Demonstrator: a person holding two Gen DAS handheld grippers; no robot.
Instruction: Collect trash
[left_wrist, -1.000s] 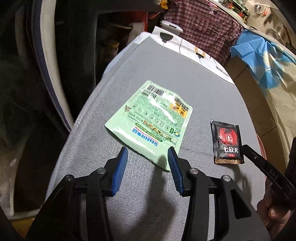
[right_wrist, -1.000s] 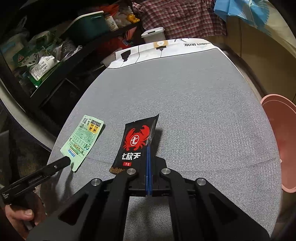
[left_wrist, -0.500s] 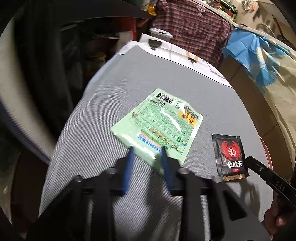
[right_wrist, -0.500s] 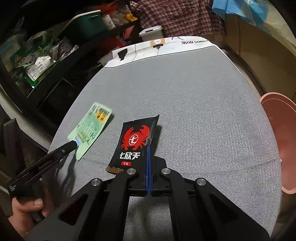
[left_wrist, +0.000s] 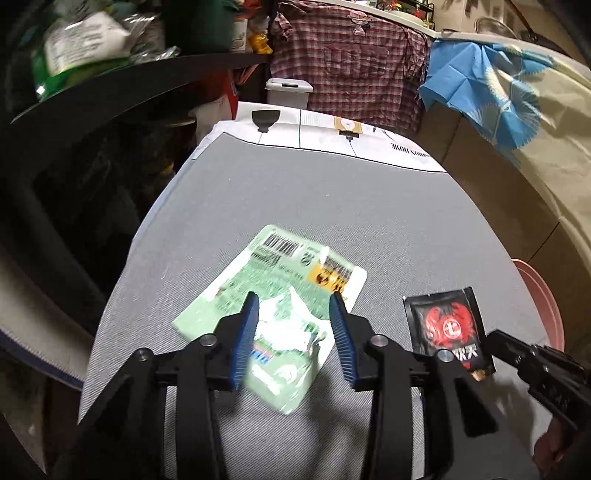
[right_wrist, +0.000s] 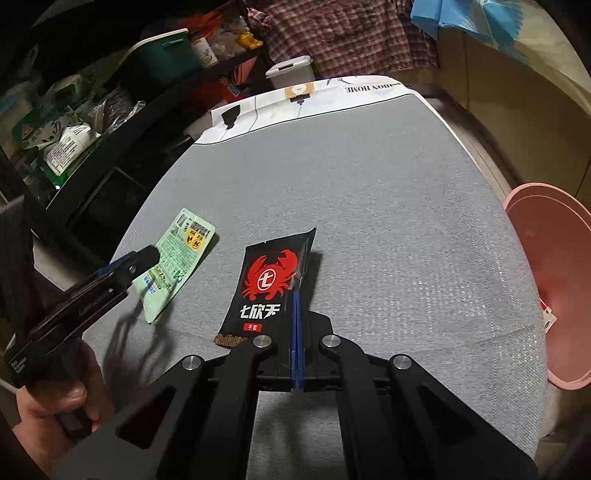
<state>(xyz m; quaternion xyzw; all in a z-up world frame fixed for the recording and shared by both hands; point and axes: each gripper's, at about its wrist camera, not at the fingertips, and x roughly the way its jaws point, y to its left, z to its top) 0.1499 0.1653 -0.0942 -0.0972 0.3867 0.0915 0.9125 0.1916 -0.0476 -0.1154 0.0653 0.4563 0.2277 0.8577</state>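
A grey fabric-covered table (right_wrist: 388, 206) fills both views, with a pink basin (right_wrist: 550, 288) just off its right edge, probably where the trash is meant to go. On the table lie two pieces of trash, near each other but apart: a green printed wrapper (left_wrist: 280, 291) toward the left edge and a smaller black sachet with a red crab (right_wrist: 271, 284) nearer the middle.

The left gripper (left_wrist: 295, 332) hangs over the near end of the green wrapper, jaws about half apart and opening; the crumpled wrapper lies between the blue pads, which do not appear to press on it. The right gripper (right_wrist: 296, 295) is fully closed and empty, its tips just beside the sachet's right edge.

The main risk, as I judge it, is the thin wrapper lying flat: the pads could slide over it or push it off the table's left edge instead of pinching it. The closed right jaws could likewise shove the sachet rather than grasp it.
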